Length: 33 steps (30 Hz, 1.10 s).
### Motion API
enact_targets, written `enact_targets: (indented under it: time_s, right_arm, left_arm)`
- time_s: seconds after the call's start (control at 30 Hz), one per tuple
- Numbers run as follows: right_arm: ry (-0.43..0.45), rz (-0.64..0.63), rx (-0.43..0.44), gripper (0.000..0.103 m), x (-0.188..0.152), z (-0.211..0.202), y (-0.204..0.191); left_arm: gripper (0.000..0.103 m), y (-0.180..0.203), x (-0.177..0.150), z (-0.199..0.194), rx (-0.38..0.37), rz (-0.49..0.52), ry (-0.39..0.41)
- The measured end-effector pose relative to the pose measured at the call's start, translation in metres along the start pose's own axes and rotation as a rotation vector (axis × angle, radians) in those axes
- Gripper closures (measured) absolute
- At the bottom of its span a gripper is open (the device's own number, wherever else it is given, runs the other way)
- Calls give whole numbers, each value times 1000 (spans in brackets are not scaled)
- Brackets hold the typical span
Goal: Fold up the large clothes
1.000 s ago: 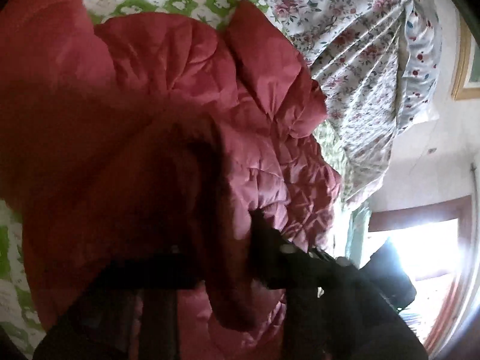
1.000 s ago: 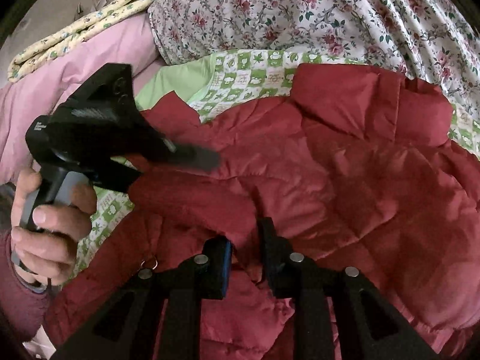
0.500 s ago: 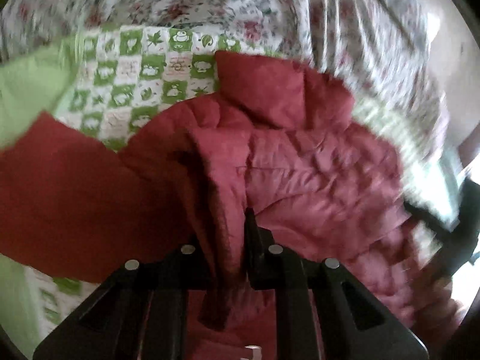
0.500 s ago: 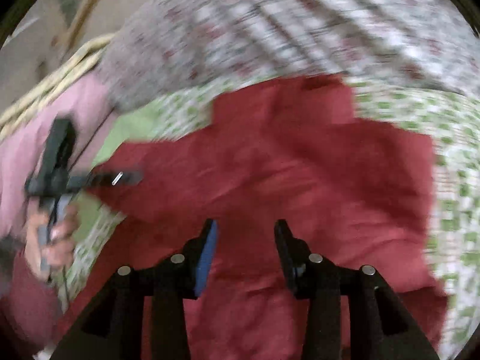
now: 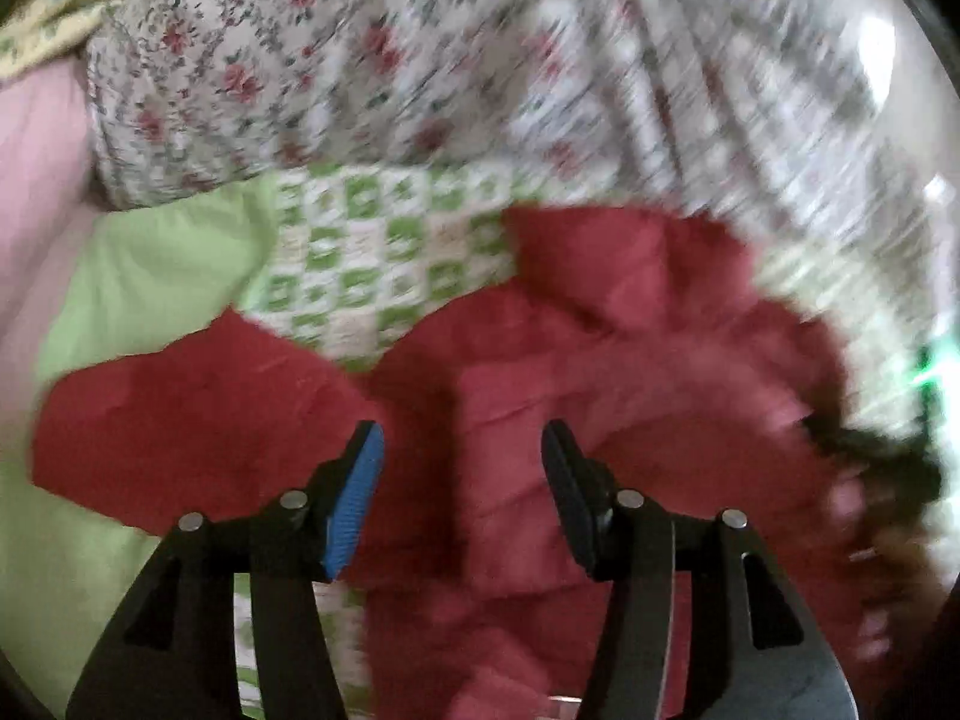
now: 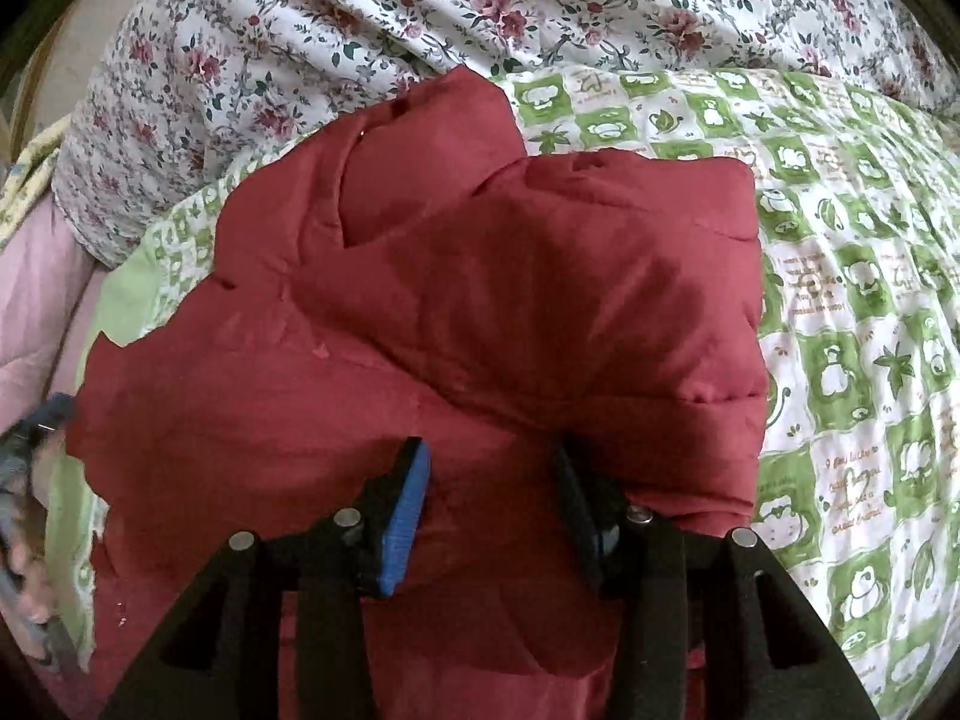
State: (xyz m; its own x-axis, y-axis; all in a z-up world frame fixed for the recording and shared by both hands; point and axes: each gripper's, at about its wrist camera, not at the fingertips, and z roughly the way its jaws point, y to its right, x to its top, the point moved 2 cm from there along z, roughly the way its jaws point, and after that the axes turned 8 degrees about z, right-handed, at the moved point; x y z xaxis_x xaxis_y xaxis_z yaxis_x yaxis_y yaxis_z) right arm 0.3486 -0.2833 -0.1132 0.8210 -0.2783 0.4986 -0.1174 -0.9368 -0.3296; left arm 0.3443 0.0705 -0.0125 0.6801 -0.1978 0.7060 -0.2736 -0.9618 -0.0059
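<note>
In the left wrist view, which is smeared with motion blur, the left tool (image 5: 462,486) hangs over the red padded jacket (image 5: 540,420) with its jaws apart and nothing pinched between them; they have just been opening. The jacket lies on the bed, on the green checked quilt (image 5: 372,252), with one loose flap reaching out to about 9 o'clock and a thicker folded mass from the centre to 3 o'clock. The likely trouble here: puffy filling springs back, so the freshly released fold may creep open or slide off toward that loose flap.

In the right wrist view, the right tool (image 6: 489,510) also stands with jaws parted, holding nothing, low over the jacket's near edge at 6 o'clock. The jacket (image 6: 480,300) fills the centre, its doubled-over part bulging from 12 to 3 o'clock, near the floral bedding (image 6: 420,12). A grab from here could catch only the top layer of fabric and drag the stack askew. A hand (image 6: 24,564) with the other tool sits at 8 o'clock, close enough that a sweep leftward might collide.
</note>
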Motion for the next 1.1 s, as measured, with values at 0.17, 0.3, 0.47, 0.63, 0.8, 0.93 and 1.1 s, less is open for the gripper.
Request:
enact_targets:
  time_s: [0.17,0.3,0.47,0.63,0.8,0.93,1.1]
  right_arm:
    - [14,-32,-25,52,-1,3,-6]
    - [19,-31,0,52,0,-10,-7]
    - [130,-66,-9,52,8,-41,-12]
    - [17,-28,-78,52,9,-3,4]
    - [28,-72,-134,52,3,11,-1]
    - [30,-71,-132,51,2,12,-1]
    - [84,-58,-75,50,-1,-16,-10]
  left_arm:
    - [49,48,7,31,-179,40,-98]
    - [49,62,-24,98,-37,93,-246]
    - [49,65,-46,106,-24,95,-230]
    - [49,62,-52,114,-54,76,-234]
    - [49,55,-52,104,-99,31,-219]
    - [49,48,-55,105,-129,-12,-218]
    - [48,57,-55,111,-70,38,-223]
